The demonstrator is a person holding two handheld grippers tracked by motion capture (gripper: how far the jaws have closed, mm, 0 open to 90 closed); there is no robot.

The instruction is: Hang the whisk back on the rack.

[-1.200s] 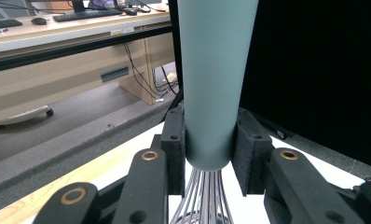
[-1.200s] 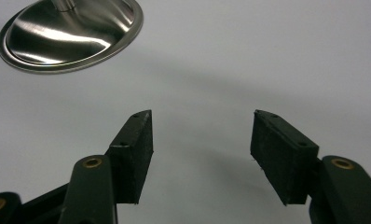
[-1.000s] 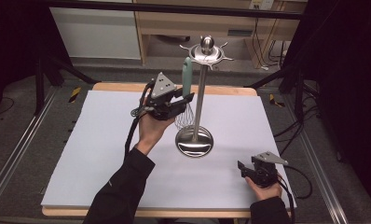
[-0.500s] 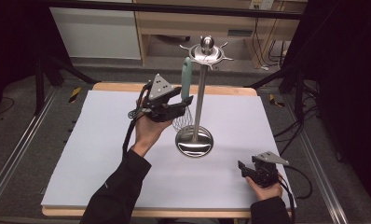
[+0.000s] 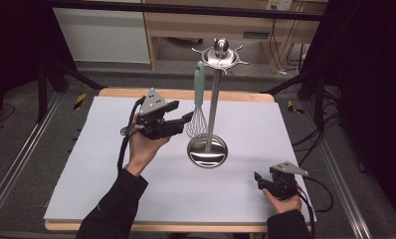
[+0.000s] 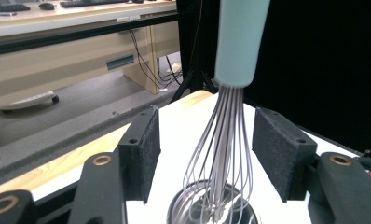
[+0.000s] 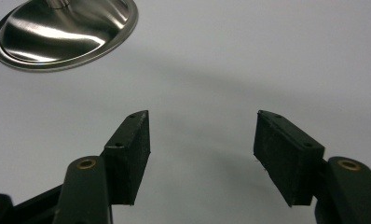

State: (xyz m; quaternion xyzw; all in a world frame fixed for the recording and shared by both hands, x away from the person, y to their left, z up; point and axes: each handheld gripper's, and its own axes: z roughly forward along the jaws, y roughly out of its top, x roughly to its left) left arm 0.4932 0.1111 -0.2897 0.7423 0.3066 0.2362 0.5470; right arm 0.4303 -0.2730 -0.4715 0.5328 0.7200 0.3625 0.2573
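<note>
Two grippers, jaws apart: the right gripper [image 5: 267, 181] idles low right on the counter [image 5: 106, 164]. Mid-frame, the left gripper [image 6: 206, 154] straddles the hanging whisk [image 5: 198, 107]; close squarely on its wires, below the stand [image 5: 212, 107] hook.

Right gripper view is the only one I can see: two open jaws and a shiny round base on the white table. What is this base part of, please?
Observer: It is the foot of a metal stand with hooks at its top.
Operator: Does something hang on it?
Observer: Yes, a whisk with a pale green handle hangs from one hook.
Operator: Where is the left gripper?
Observer: At the whisk; its jaws are open, one on each side of the wires, not touching them.
</note>
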